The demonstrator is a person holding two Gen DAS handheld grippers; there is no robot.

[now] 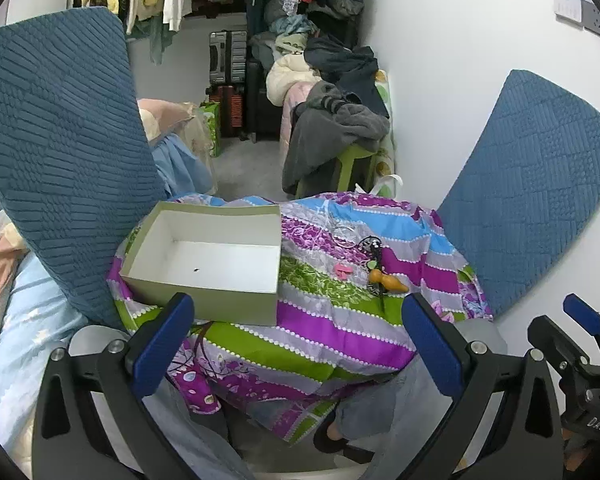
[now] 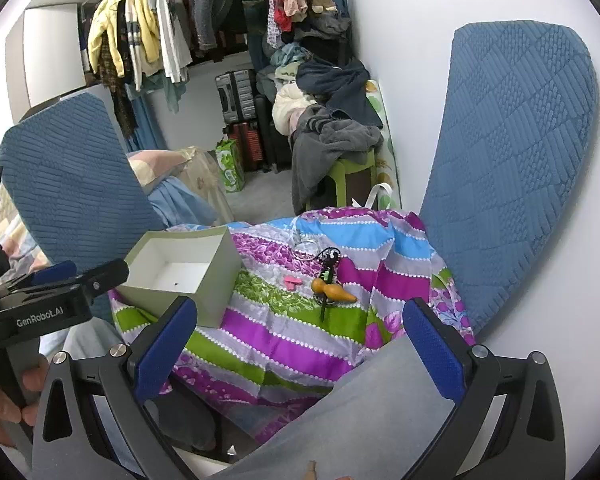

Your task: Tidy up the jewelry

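An open grey box (image 1: 208, 256) with a white inside sits on a striped purple, green and blue cloth (image 1: 332, 320); it also shows in the right wrist view (image 2: 180, 268). To its right lie a pink clip (image 1: 343, 269), an orange gourd pendant (image 1: 388, 280) on a dark cord, a black bead piece (image 1: 370, 246) and a clear ring (image 1: 342, 229). The right wrist view shows the same pink clip (image 2: 293, 281), gourd pendant (image 2: 334, 290) and ring (image 2: 306, 247). My left gripper (image 1: 296, 344) is open and empty, near the box's front. My right gripper (image 2: 300, 352) is open and empty, short of the jewelry.
Two blue textured chair backs (image 1: 60, 152) (image 1: 532, 216) flank the cloth. Behind are a green stool (image 1: 352, 160) under grey clothes, suitcases (image 1: 228, 60), hanging clothes and a white wall on the right. The right gripper's body shows at the left view's lower right (image 1: 580, 360).
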